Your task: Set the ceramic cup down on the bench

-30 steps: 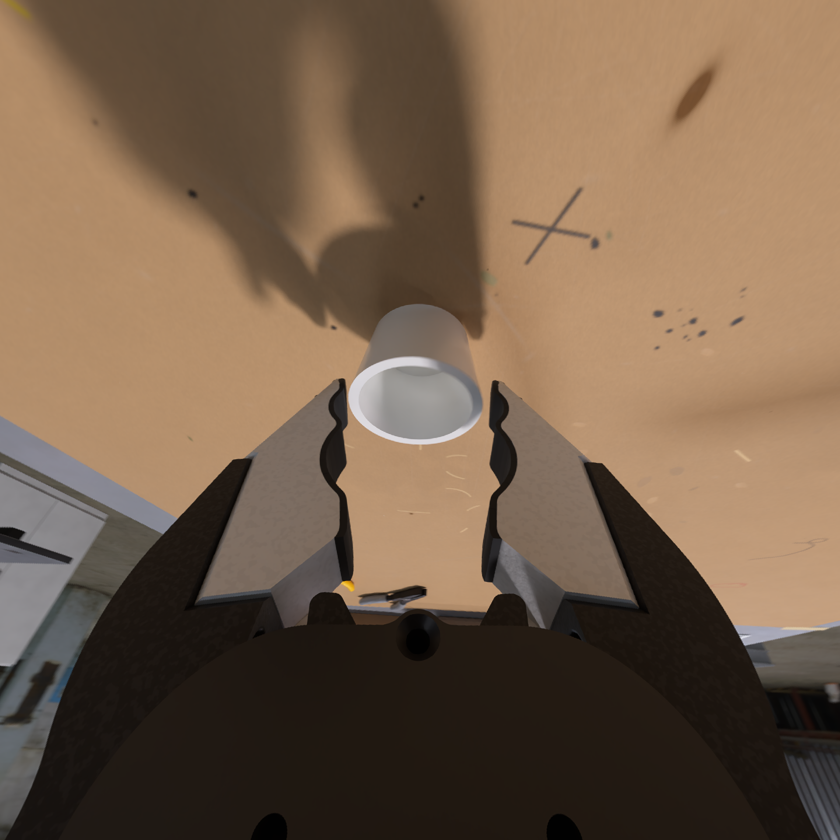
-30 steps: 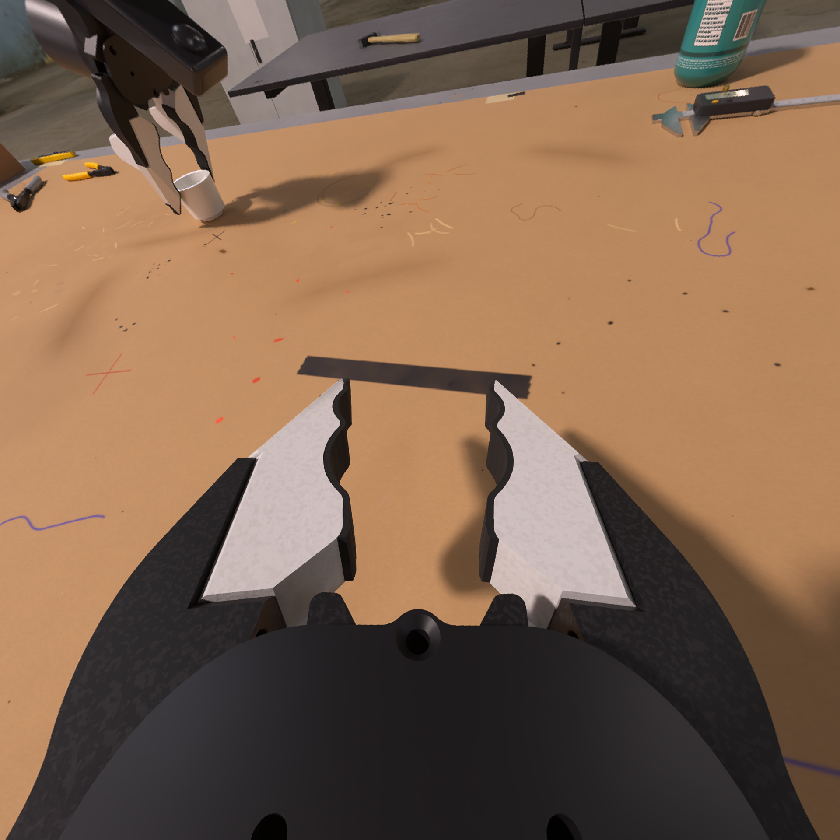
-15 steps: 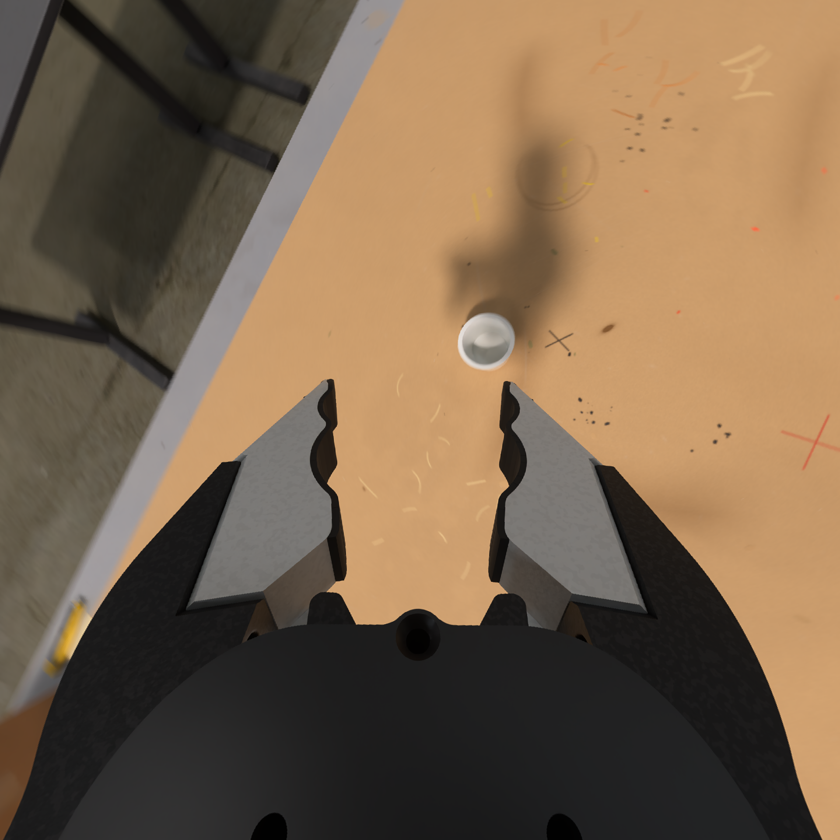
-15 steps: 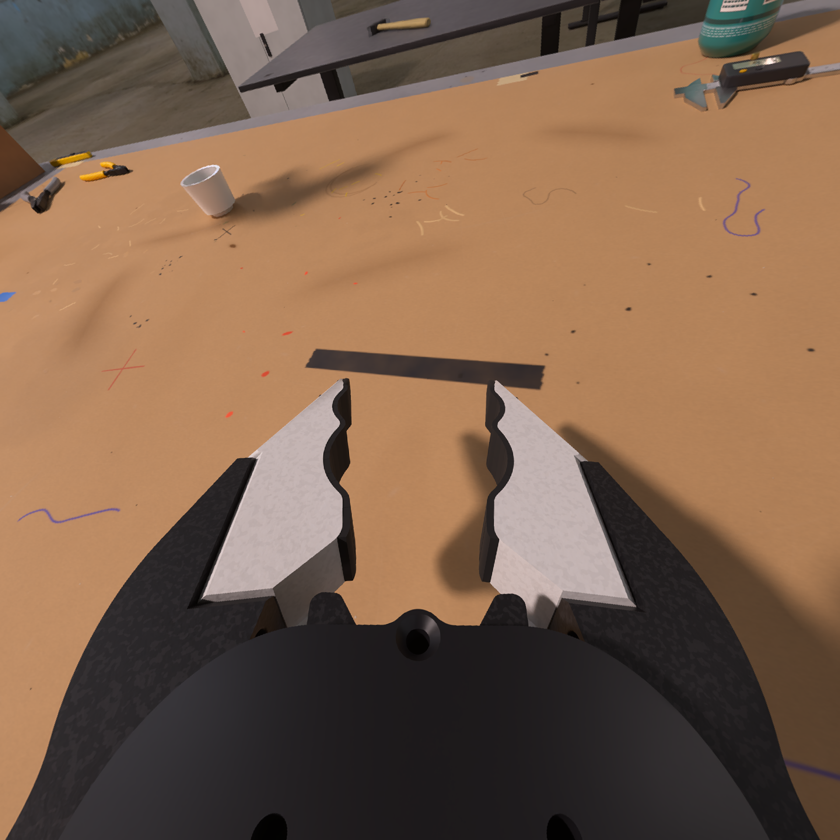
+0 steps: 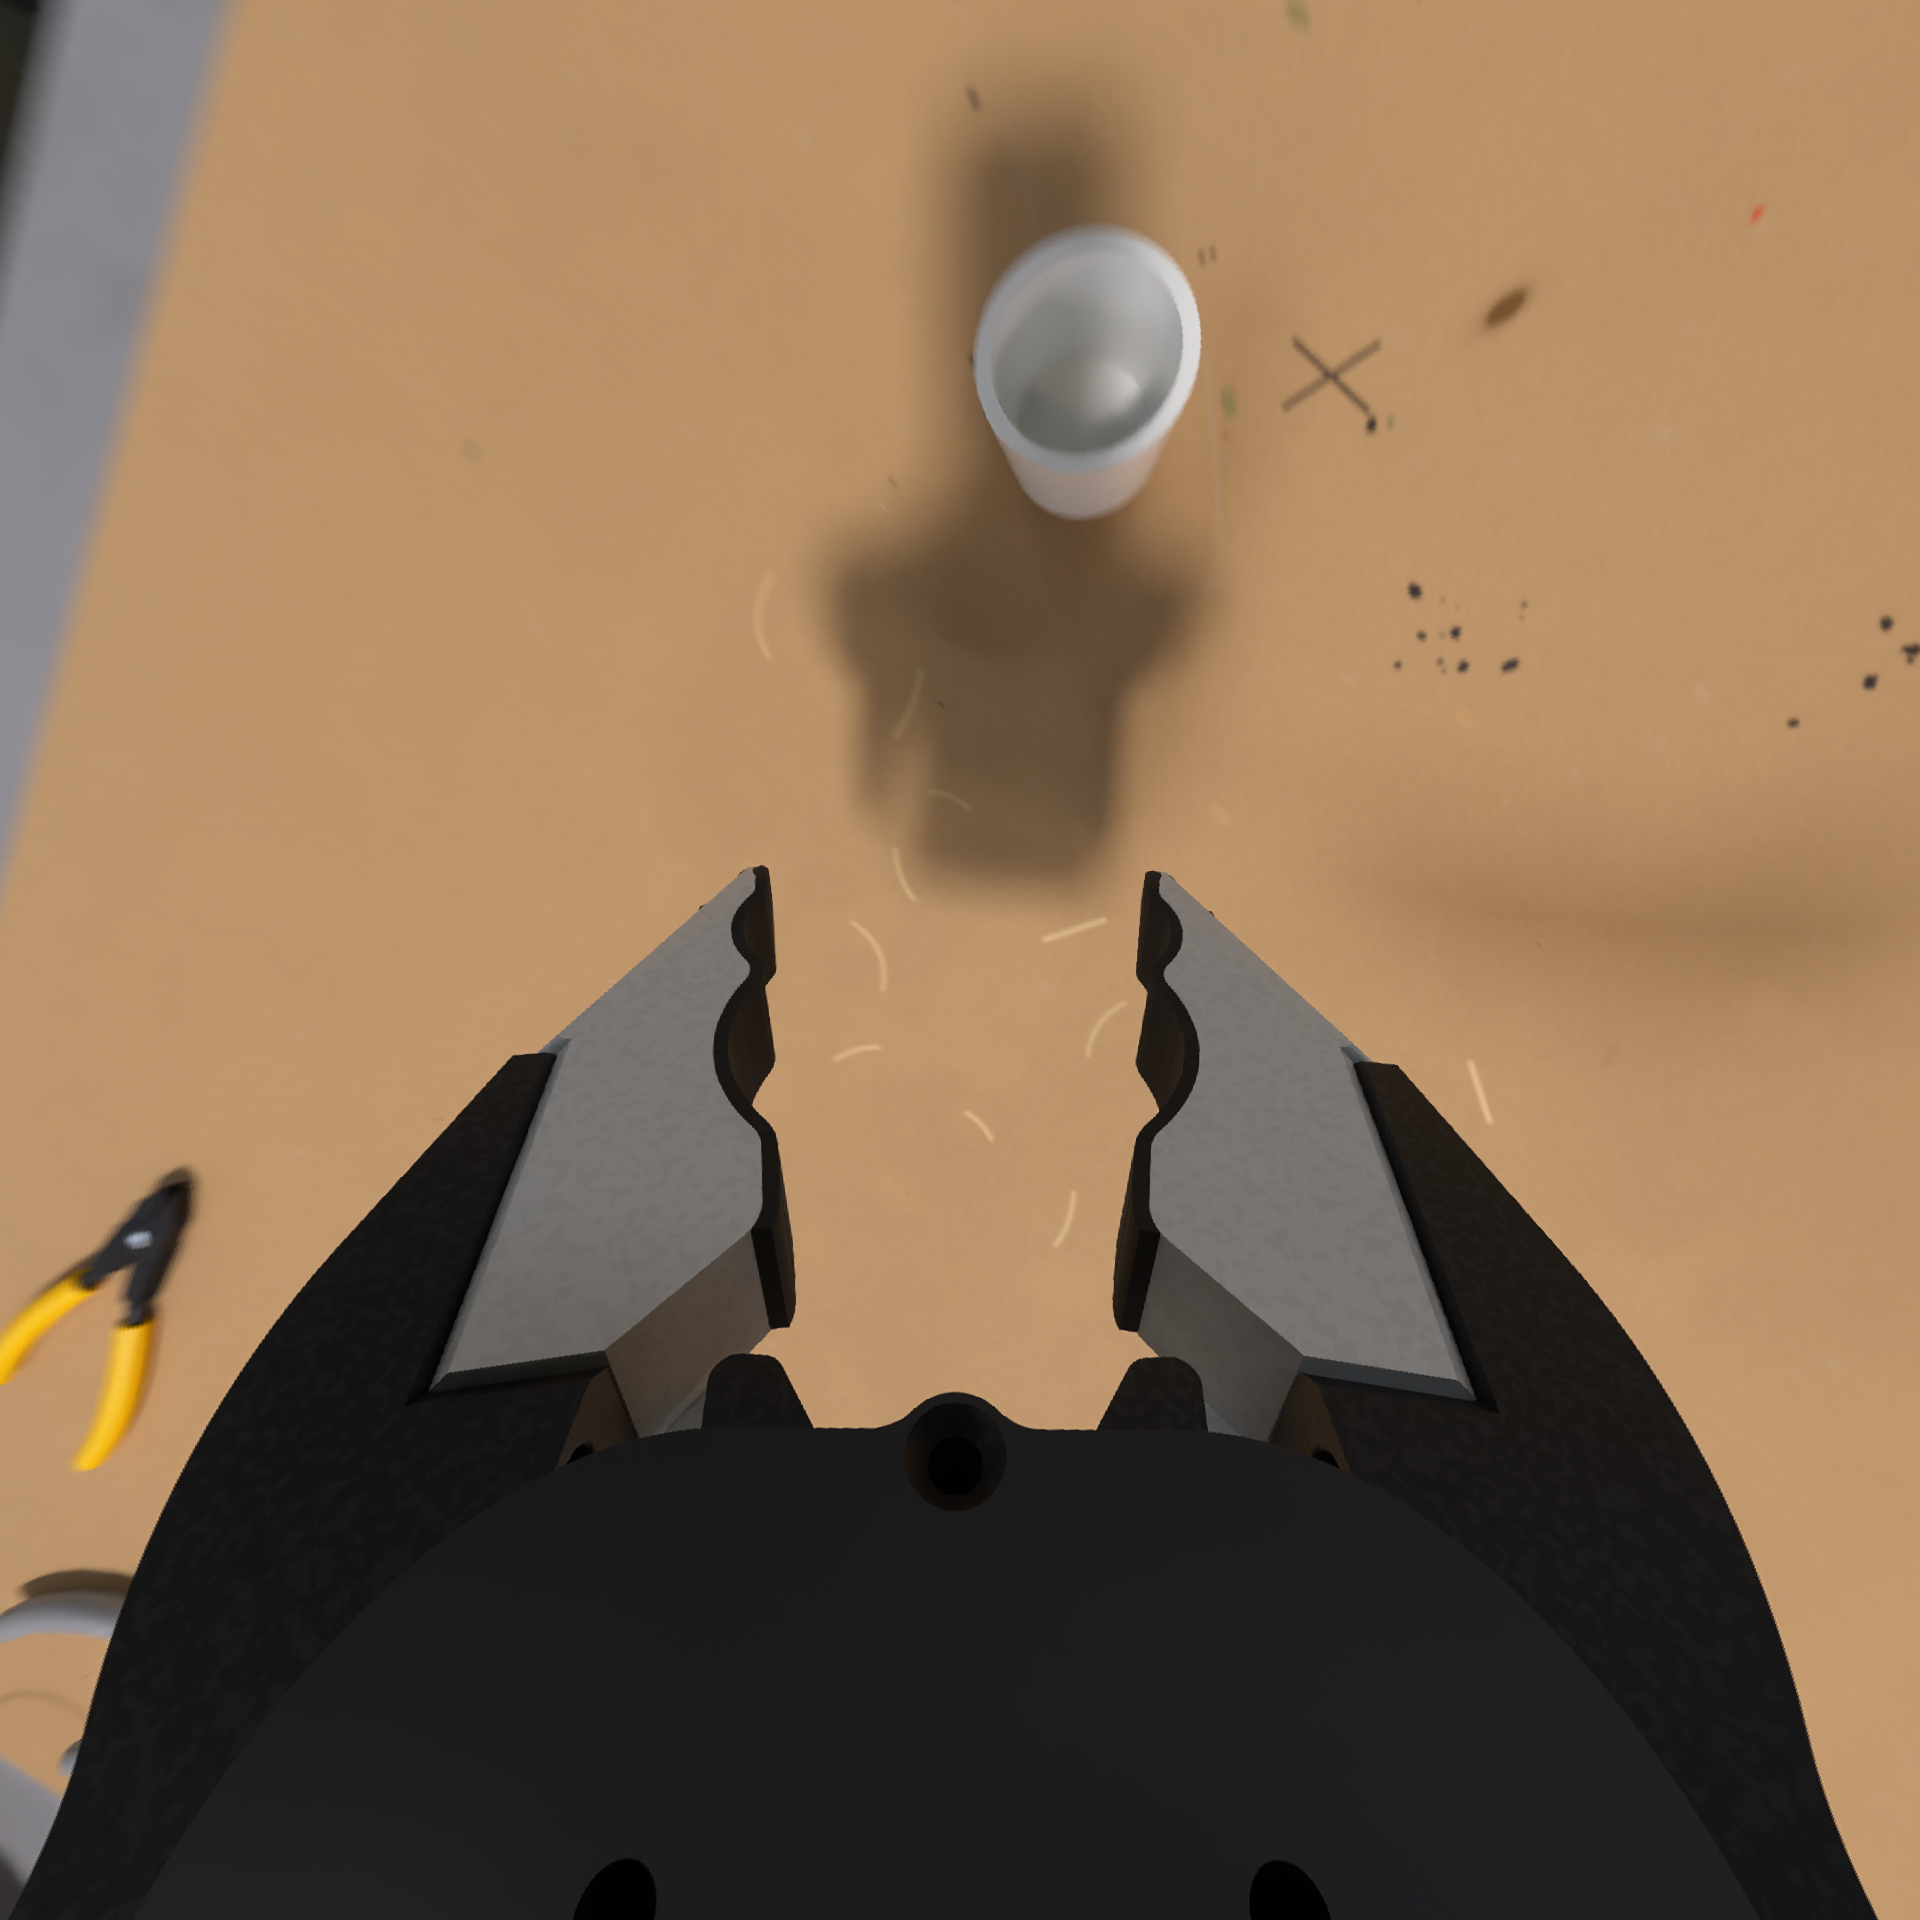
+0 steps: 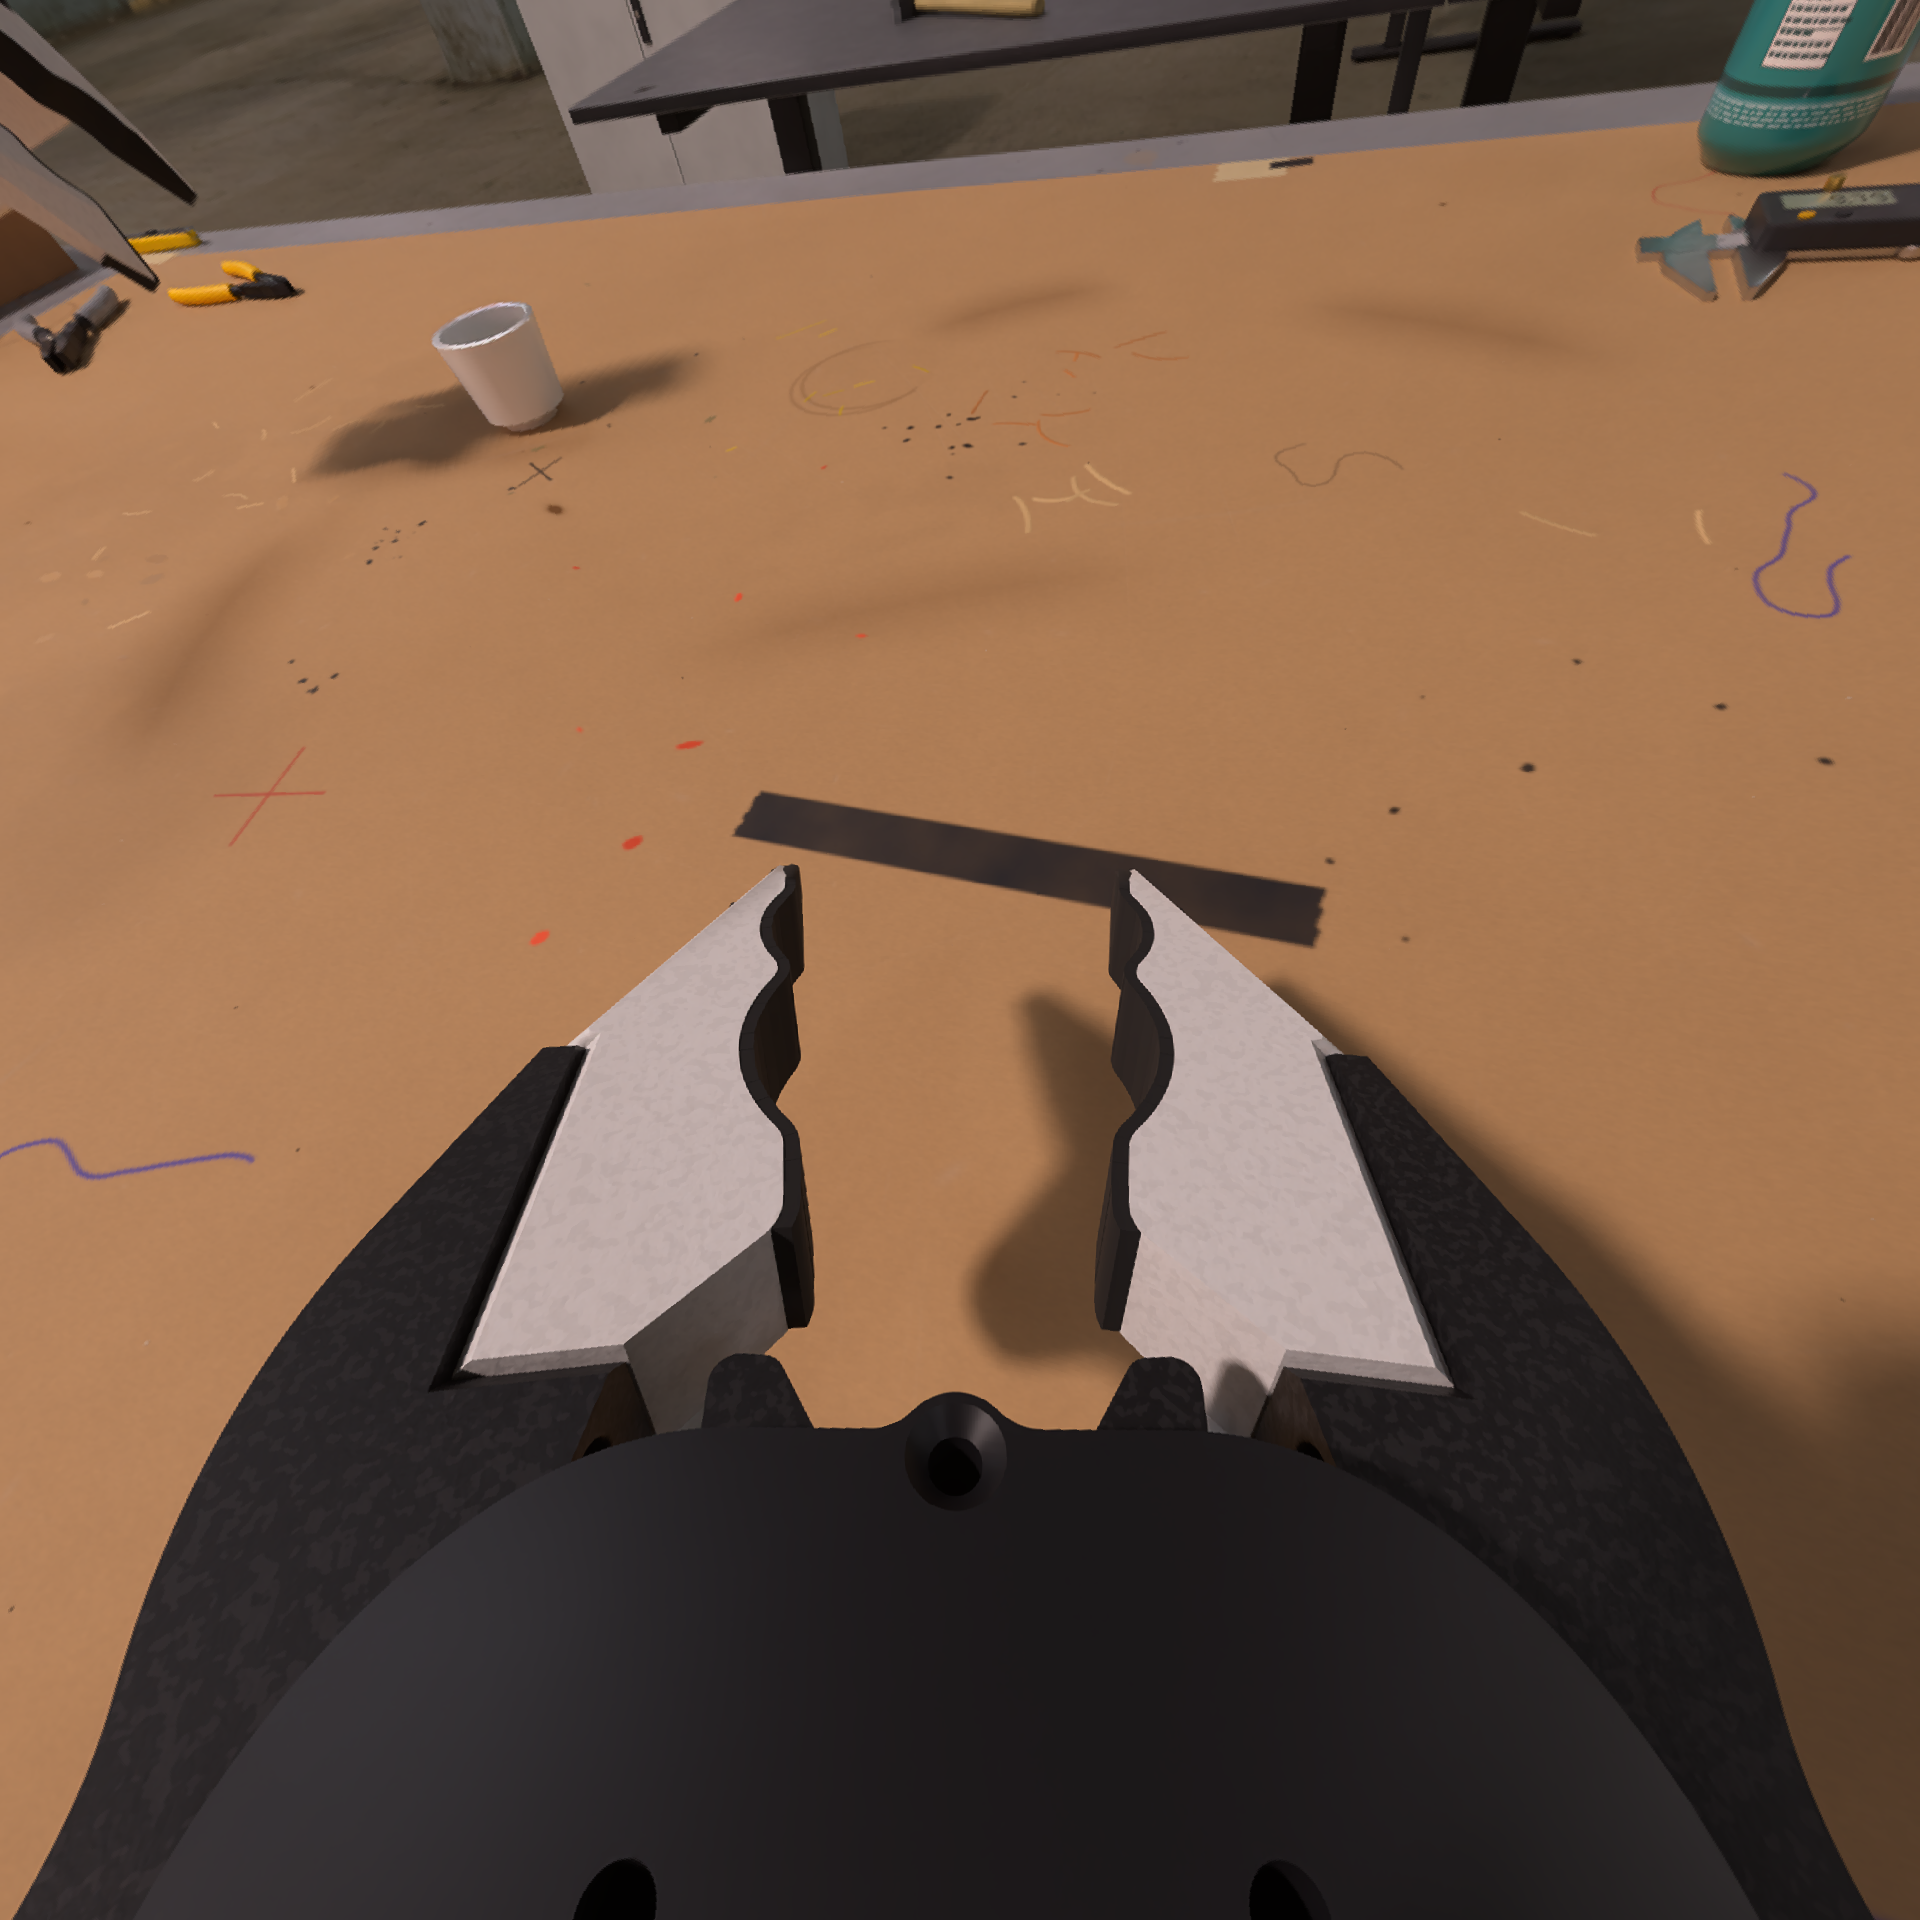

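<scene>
The white ceramic cup (image 5: pixel 1086 374) stands upright on the brown bench (image 5: pixel 520 623), mouth up, free of both grippers. It also shows in the right wrist view (image 6: pixel 501 364) at the far left. My left gripper (image 5: pixel 954 883) is open and empty, raised above the bench with the cup well ahead of its fingertips. My right gripper (image 6: pixel 961 883) is open and empty, low over the bench just short of a strip of black tape (image 6: pixel 1029 864), far from the cup.
Yellow-handled pliers (image 5: pixel 104 1320) lie near the bench's left edge, also in the right wrist view (image 6: pixel 231 287). A teal bottle (image 6: pixel 1808 83) and a digital caliper (image 6: pixel 1787 234) sit at the far right. A dark table (image 6: pixel 1039 42) stands beyond the bench edge.
My left gripper has let go of the cup and drawn back and up, then shifted so the cup sits farther ahead. The cup stays on the bench. The right gripper moved only slightly.
</scene>
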You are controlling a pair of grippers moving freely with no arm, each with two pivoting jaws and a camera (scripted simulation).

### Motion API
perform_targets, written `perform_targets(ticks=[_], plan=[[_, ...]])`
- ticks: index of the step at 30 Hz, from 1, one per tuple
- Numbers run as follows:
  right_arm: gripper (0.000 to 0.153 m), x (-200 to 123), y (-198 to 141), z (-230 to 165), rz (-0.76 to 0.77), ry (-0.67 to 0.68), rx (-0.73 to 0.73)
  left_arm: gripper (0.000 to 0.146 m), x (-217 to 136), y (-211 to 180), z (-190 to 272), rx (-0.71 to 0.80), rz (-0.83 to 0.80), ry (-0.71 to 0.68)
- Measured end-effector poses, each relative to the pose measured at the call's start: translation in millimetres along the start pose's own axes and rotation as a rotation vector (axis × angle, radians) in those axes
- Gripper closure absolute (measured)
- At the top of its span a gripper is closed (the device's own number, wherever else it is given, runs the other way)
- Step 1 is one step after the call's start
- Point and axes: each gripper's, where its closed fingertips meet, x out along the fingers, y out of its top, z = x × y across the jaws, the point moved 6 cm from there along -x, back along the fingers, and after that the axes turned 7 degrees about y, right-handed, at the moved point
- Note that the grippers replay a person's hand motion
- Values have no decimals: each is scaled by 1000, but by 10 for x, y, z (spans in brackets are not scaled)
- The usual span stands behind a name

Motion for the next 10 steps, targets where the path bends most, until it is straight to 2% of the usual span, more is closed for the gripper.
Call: perform_targets(ticks=[2, 5, 10], plan=[[93, 36, -2, 5, -8, -5, 4, 73, 147, -37, 13, -18, -70, -72], [93, 83, 7, -2, -12, -11, 7, 71, 337, -48, 26, -67, -84, -134], [93, 129, 12, -20, -27, -24, -9, 68, 612, -45, -1, -103, -100, -102]])
